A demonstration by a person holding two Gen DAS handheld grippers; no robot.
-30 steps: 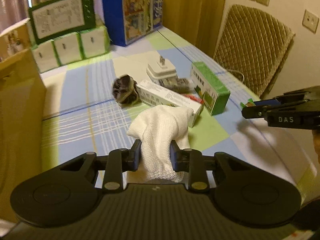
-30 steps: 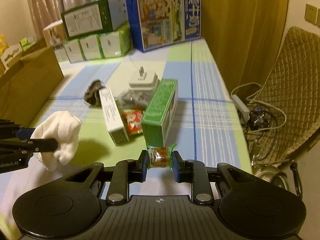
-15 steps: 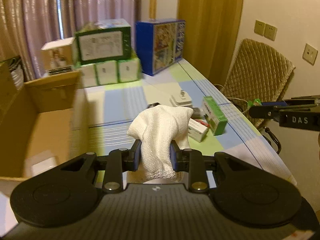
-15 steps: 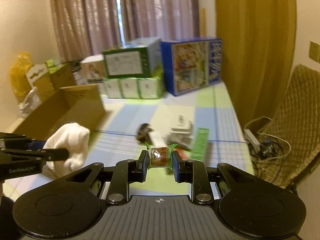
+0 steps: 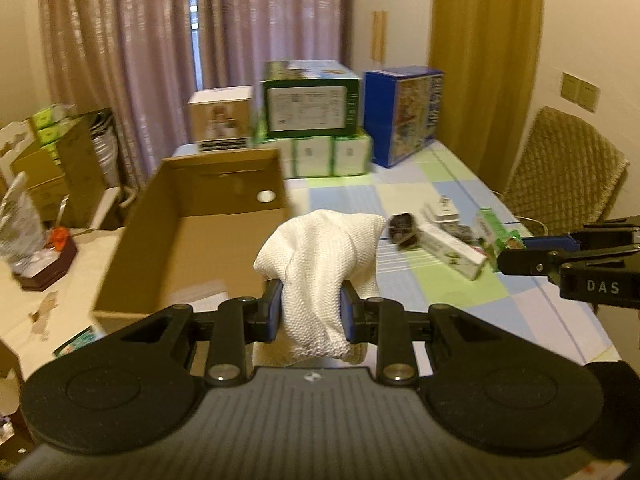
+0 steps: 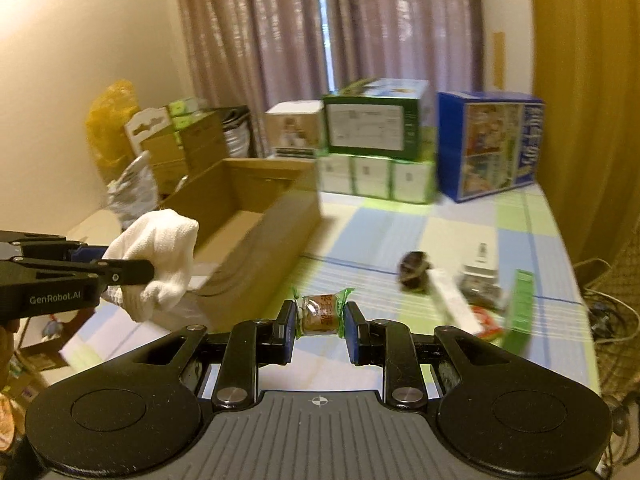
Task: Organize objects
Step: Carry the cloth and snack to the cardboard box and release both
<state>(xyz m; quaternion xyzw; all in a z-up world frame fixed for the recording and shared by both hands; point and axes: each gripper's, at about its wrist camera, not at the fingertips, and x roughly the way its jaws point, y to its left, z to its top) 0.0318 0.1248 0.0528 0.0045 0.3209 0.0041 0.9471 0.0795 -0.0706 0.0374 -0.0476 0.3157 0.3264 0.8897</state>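
Observation:
My left gripper (image 5: pixel 311 312) is shut on a white knitted cloth (image 5: pixel 320 264), held up in the air to the right of an open cardboard box (image 5: pixel 200 232). In the right wrist view the same cloth (image 6: pixel 160 256) hangs from the left gripper (image 6: pixel 132 270) beside the box (image 6: pixel 256 224). My right gripper (image 6: pixel 320 326) is shut on a small green-wrapped snack (image 6: pixel 322 314), raised above the checked tablecloth. On the table lie a dark bundle (image 5: pixel 404 230), a long white carton (image 5: pixel 452 250), a white charger (image 5: pixel 442 210) and a green carton (image 6: pixel 520 308).
Stacked green-and-white boxes (image 5: pixel 312 120) and a blue picture box (image 5: pixel 404 112) stand at the table's far end. A quilted chair (image 5: pixel 568 180) is on the right. More cartons and bags (image 6: pixel 160 148) crowd the left wall. Cables (image 6: pixel 608 320) lie on the floor at right.
Both grippers have risen and pulled back from the table while turning left, so the cardboard box has come into view. Each keeps its hold, on the cloth and on the snack.

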